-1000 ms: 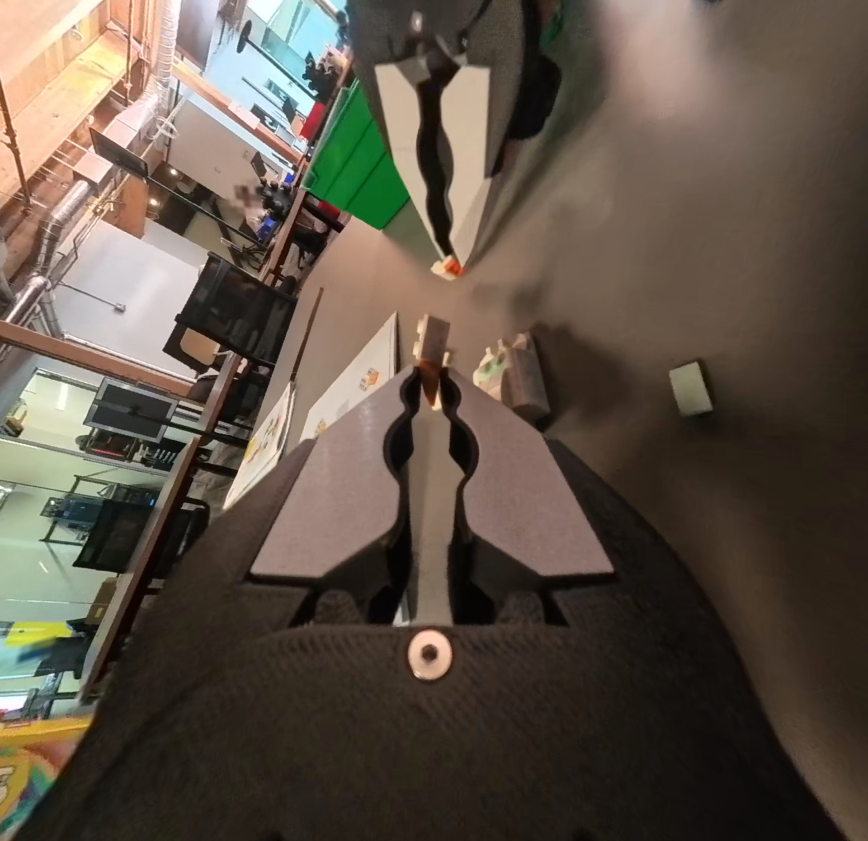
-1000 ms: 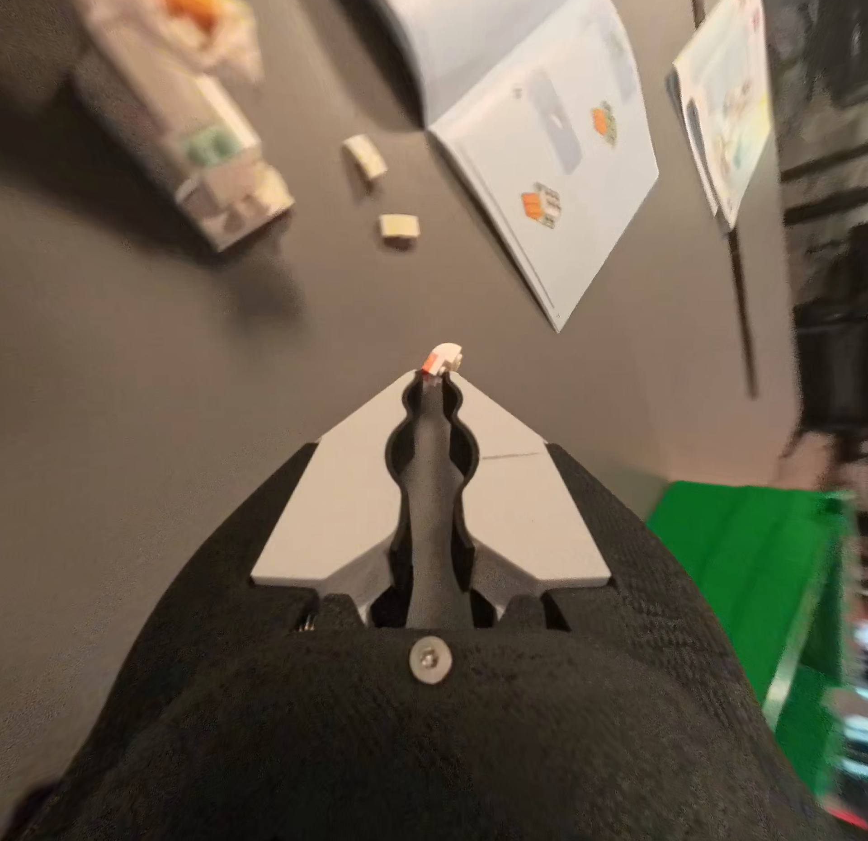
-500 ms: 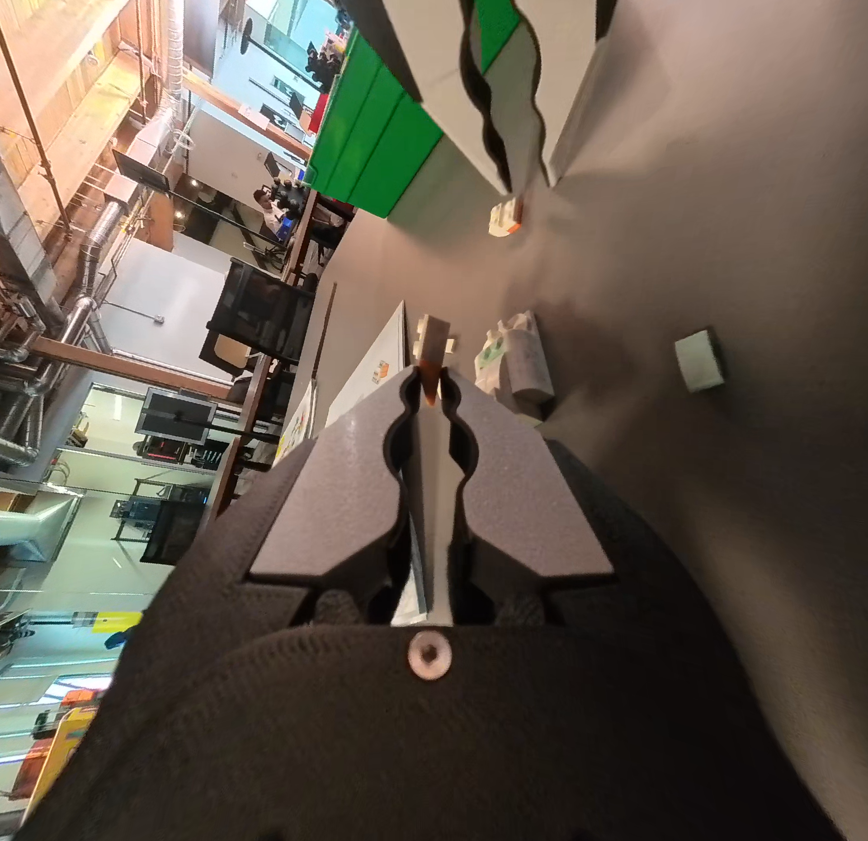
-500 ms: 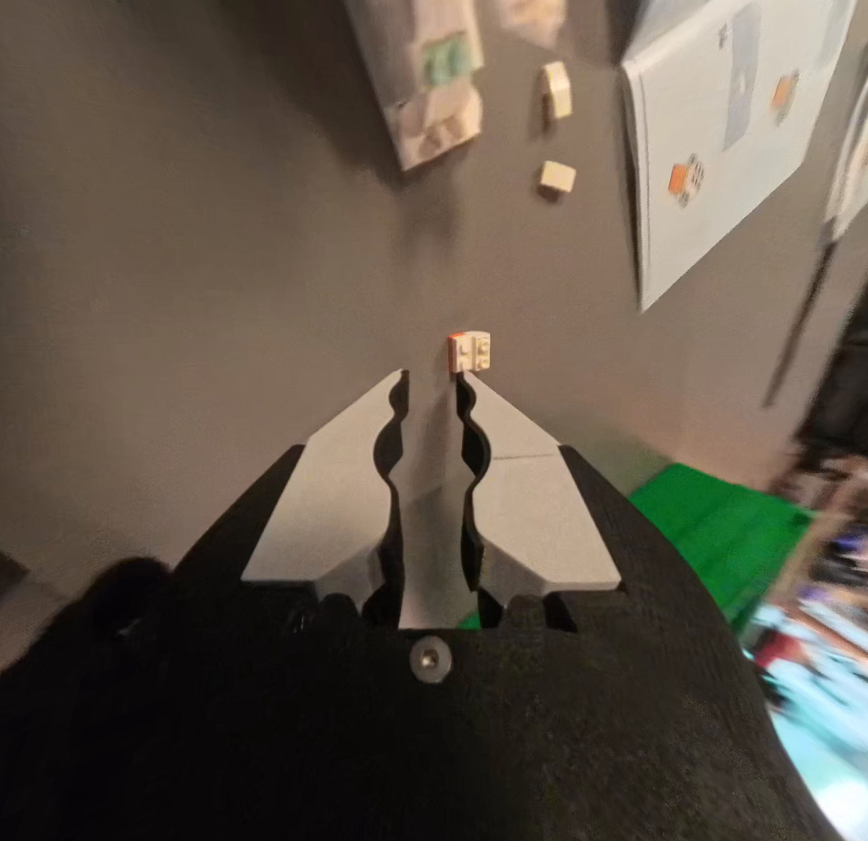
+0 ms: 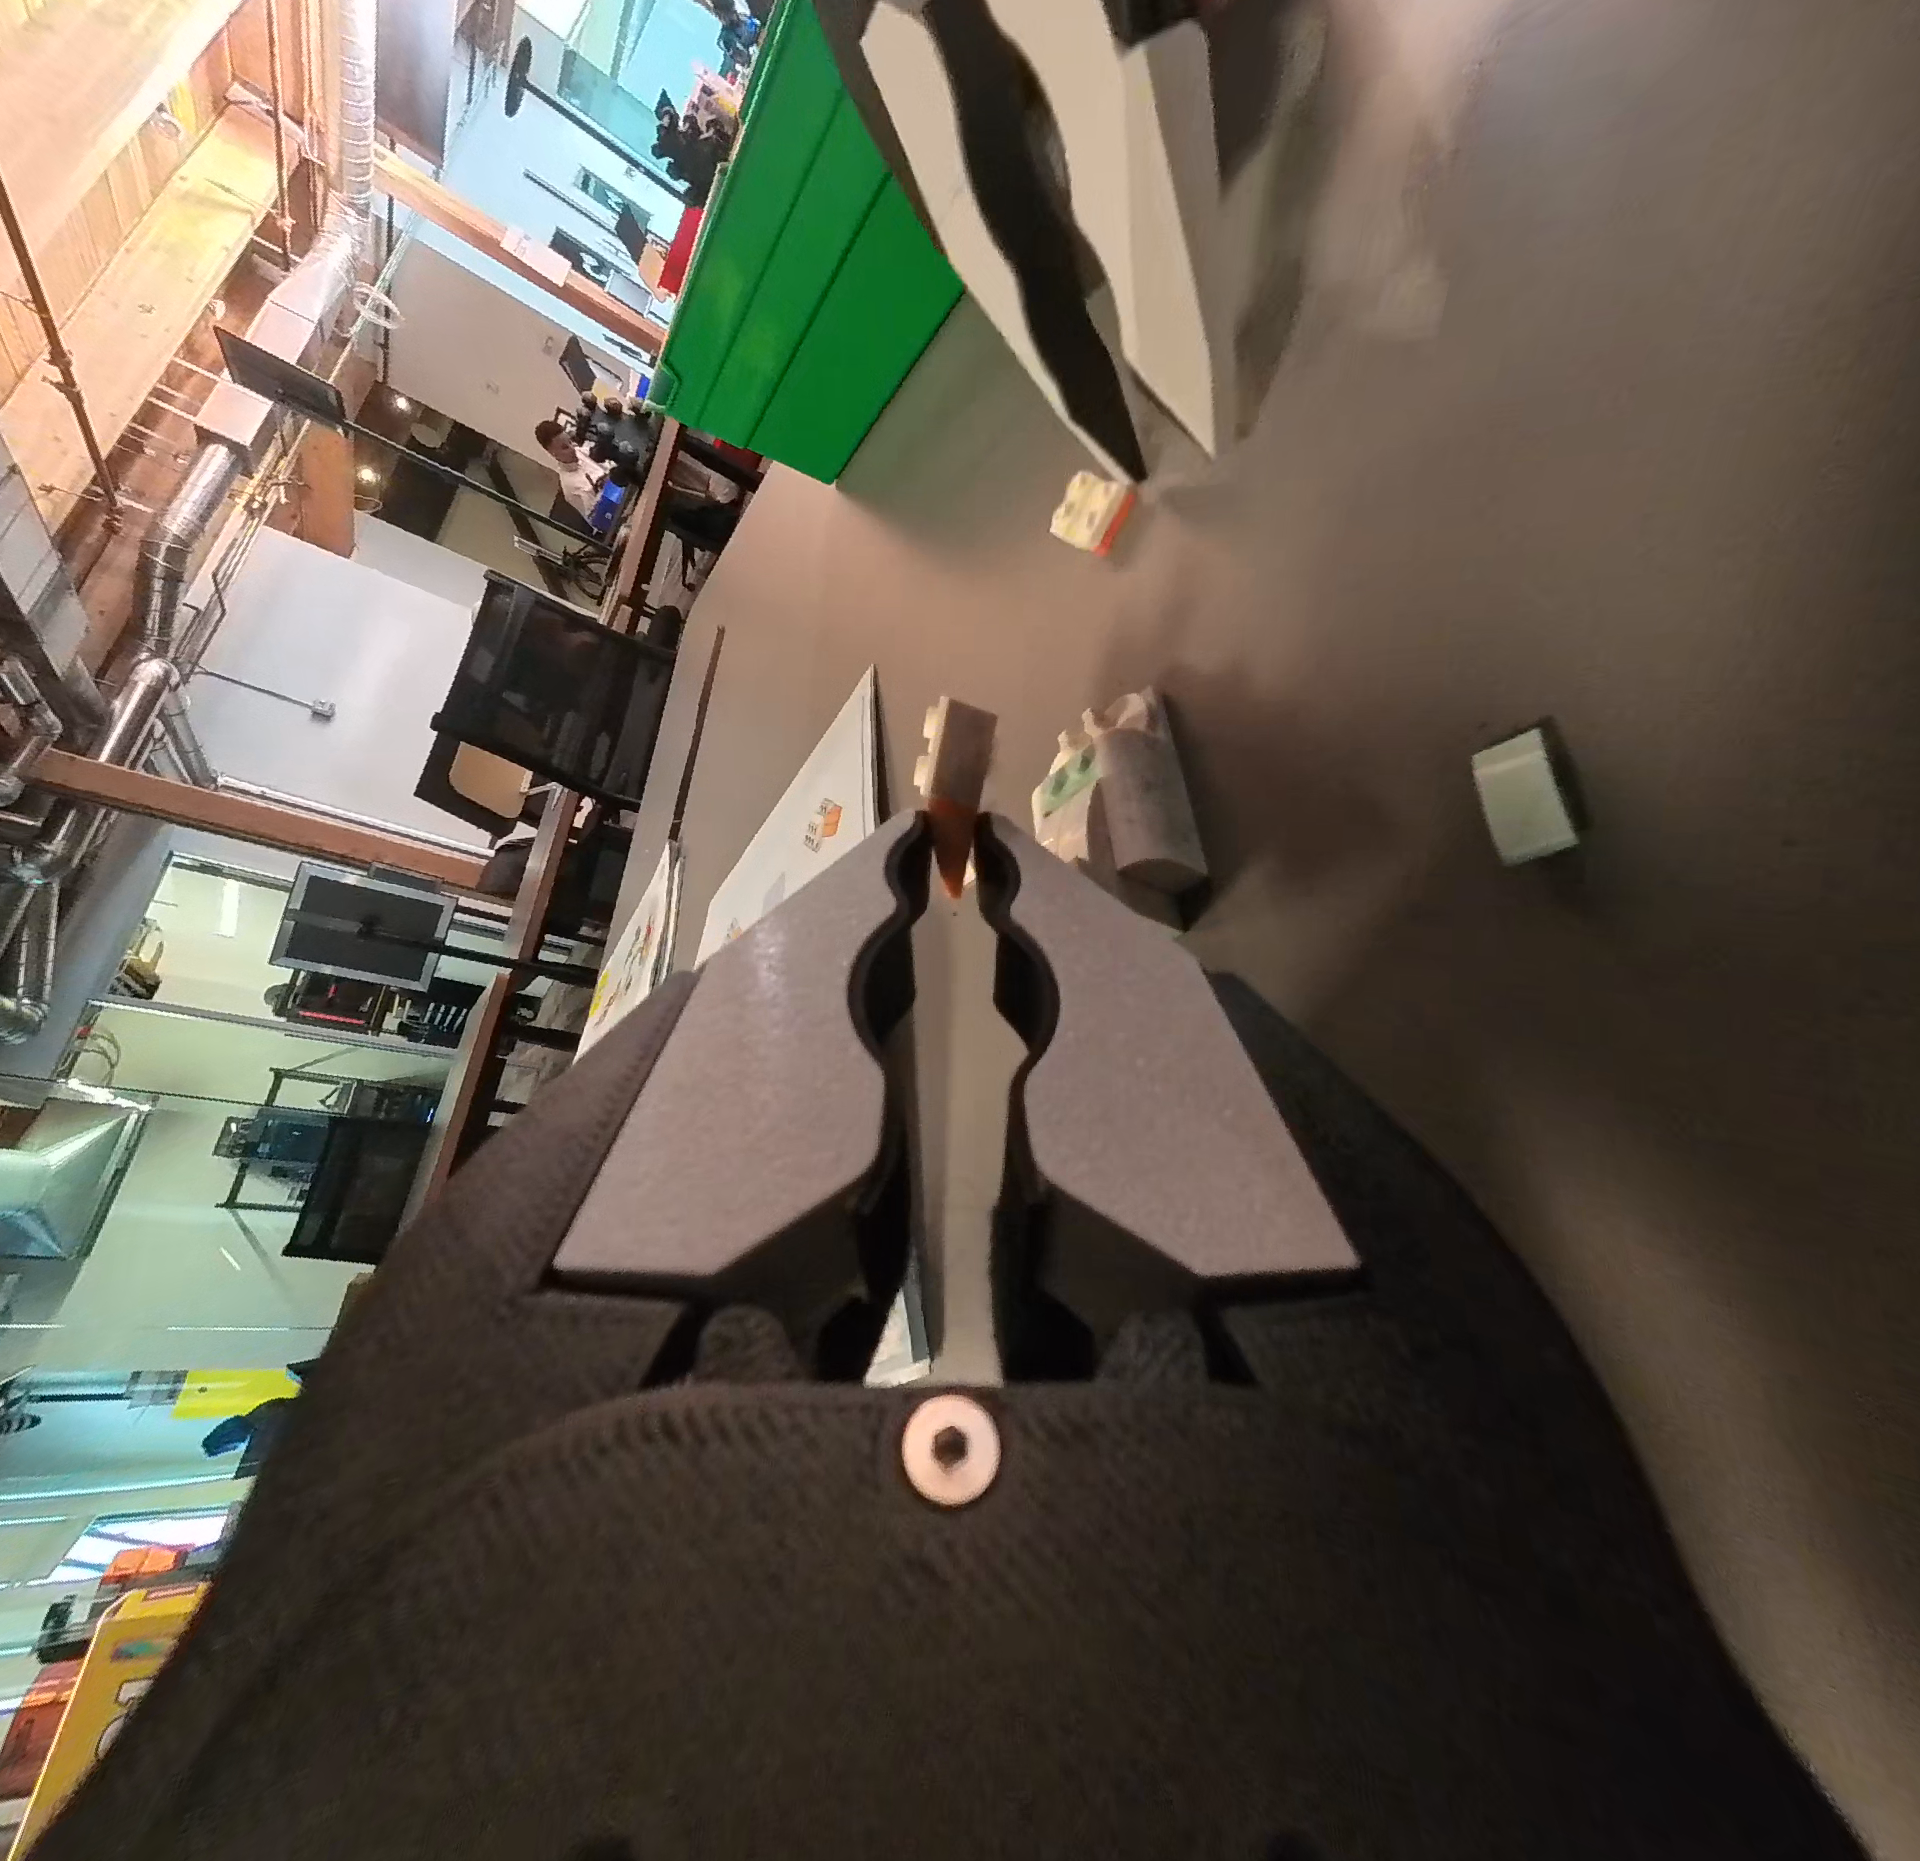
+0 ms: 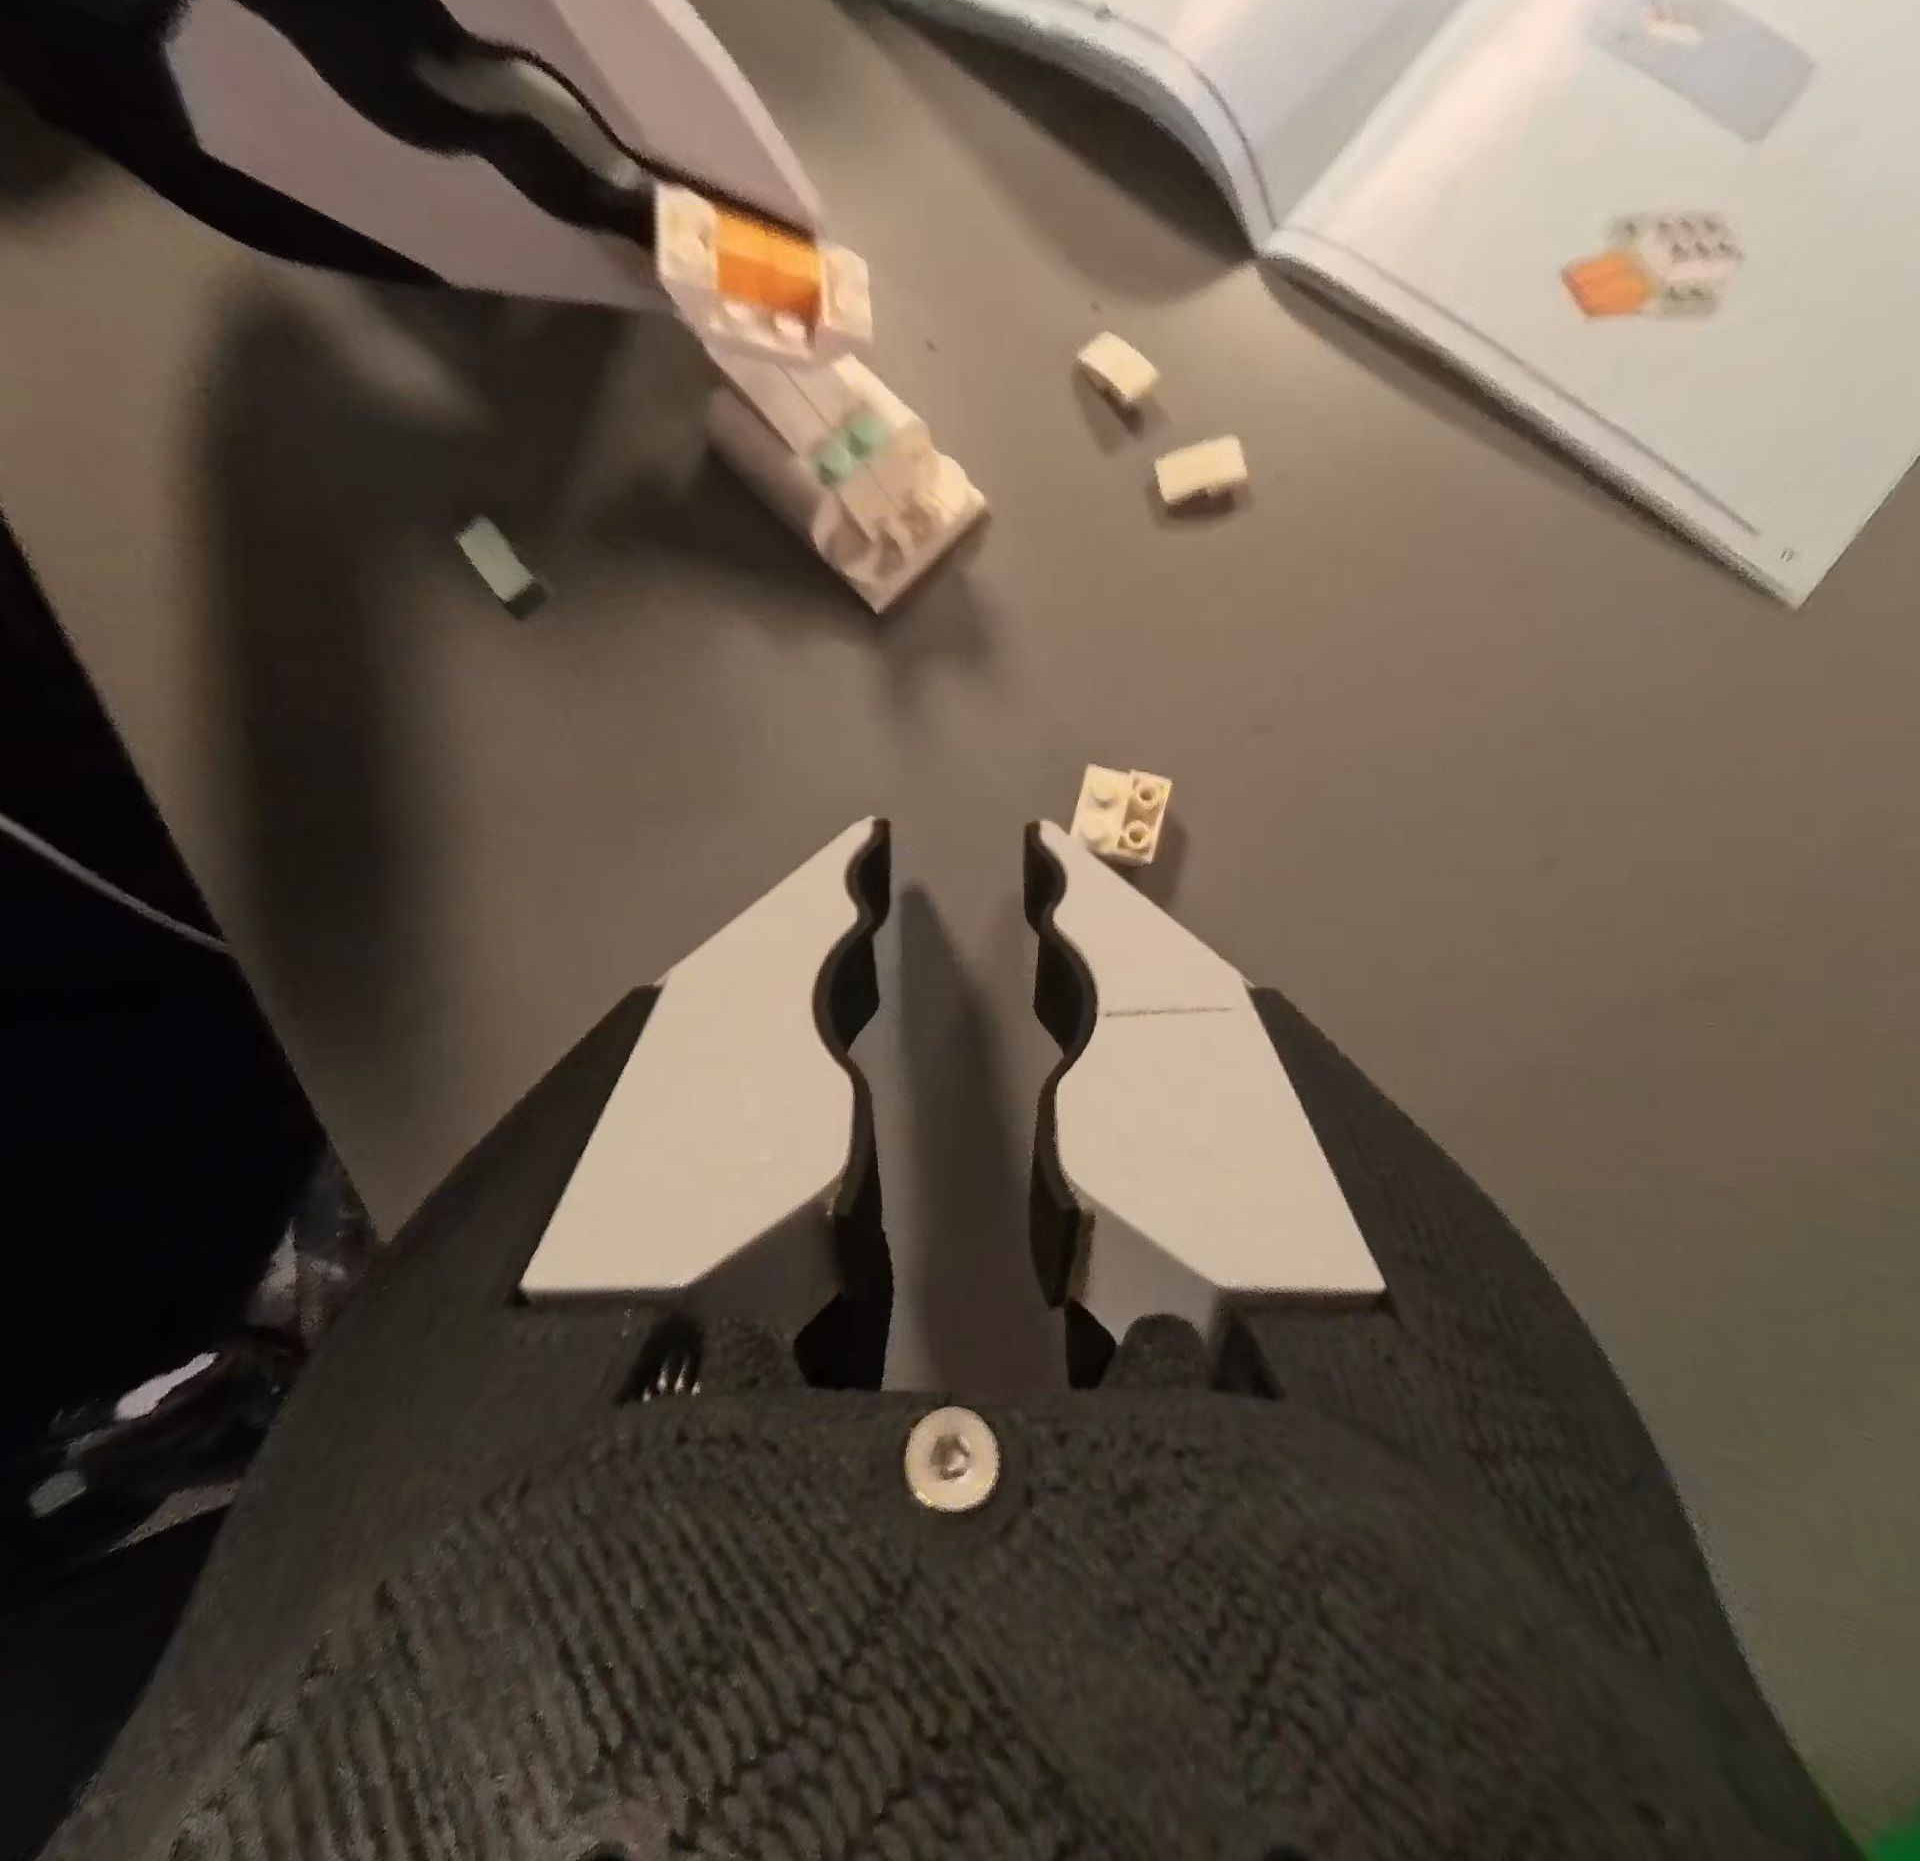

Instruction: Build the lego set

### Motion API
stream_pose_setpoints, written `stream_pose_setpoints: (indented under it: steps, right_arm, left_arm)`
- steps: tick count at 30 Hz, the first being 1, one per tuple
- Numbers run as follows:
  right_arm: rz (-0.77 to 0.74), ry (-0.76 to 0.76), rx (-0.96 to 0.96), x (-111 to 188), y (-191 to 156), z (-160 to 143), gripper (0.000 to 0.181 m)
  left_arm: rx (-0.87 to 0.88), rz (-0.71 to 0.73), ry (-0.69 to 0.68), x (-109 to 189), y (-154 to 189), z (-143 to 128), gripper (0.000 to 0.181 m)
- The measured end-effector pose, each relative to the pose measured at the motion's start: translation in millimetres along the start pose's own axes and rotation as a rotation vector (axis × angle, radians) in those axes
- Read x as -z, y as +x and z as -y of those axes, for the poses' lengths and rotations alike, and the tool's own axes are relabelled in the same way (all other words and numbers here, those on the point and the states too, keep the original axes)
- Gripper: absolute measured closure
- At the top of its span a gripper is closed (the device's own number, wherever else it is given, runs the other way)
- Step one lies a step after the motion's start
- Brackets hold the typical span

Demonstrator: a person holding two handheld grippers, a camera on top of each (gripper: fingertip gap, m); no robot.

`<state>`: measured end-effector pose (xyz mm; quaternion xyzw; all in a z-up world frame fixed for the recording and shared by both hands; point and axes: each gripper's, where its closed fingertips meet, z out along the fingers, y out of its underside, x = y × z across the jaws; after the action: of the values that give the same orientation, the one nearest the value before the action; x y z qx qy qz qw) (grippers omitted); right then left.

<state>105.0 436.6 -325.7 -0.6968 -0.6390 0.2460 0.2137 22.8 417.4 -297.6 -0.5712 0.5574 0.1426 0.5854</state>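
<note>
Your left gripper (image 5: 951, 840) pinches a white-and-orange lego assembly (image 5: 956, 772) at its tips. Your right gripper (image 6: 956, 840) is spread and empty, a small white piece (image 6: 1124, 812) on the table (image 6: 1455, 876) at one o'clock of its tips.

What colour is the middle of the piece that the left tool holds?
Orange, between white parts; the right wrist view shows it best.

No writing can be read anywhere; the open instruction booklet (image 6: 1538, 201) on the far right shows only pictures.
</note>
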Motion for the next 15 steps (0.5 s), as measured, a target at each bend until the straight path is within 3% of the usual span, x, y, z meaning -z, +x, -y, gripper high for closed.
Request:
stream_pose_setpoints:
  steps: [8, 15]
  right_arm:
    - [0.022, 0.170, 0.217, 12, 21, 17, 0.150]
    - [0.118, 0.063, 0.171, -1, 26, -3, 0.149]
  left_arm:
    - [0.002, 0.011, 0.041, 3, -2, 6, 0.174]
    - [0.008, 0.002, 0.046, 4, -2, 7, 0.174]
